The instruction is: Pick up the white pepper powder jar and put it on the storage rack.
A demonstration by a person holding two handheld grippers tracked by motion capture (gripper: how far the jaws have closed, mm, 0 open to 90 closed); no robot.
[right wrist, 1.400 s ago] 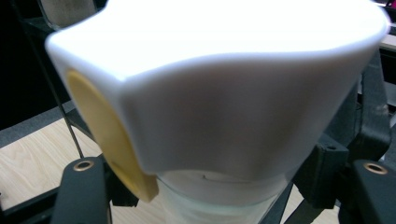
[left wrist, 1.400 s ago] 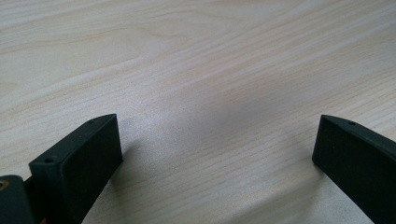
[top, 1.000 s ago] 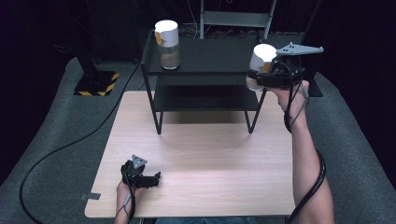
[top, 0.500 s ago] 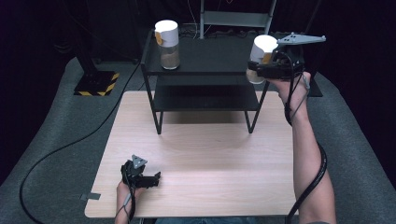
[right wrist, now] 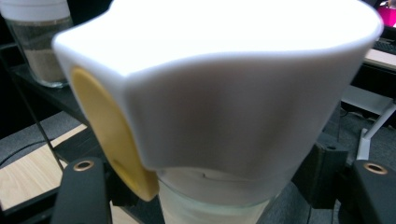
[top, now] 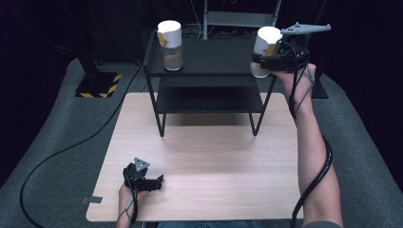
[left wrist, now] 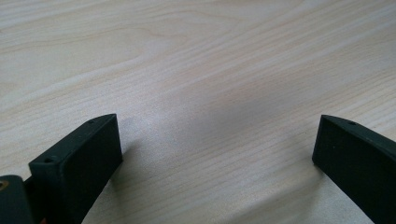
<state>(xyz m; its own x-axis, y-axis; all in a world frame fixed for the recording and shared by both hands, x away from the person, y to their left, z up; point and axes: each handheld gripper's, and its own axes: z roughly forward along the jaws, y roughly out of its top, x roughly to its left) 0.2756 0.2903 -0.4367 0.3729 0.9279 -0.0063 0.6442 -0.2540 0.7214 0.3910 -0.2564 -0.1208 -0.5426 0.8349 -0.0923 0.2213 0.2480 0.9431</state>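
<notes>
Jar (top: 266,47) with the white lid and yellow tab sits at the upper right of the high view, clamped in the right gripper (top: 272,61) over the right end of the black shelf unit (top: 209,71); whether its base touches the top shelf I cannot tell. The jaws grip low on the glass, so a tilt could slip it or tip it off the shelf edge. A second jar (top: 170,43) stands upper left. The left gripper (top: 151,182), wide open and empty, rests on the table (top: 214,156).
</notes>
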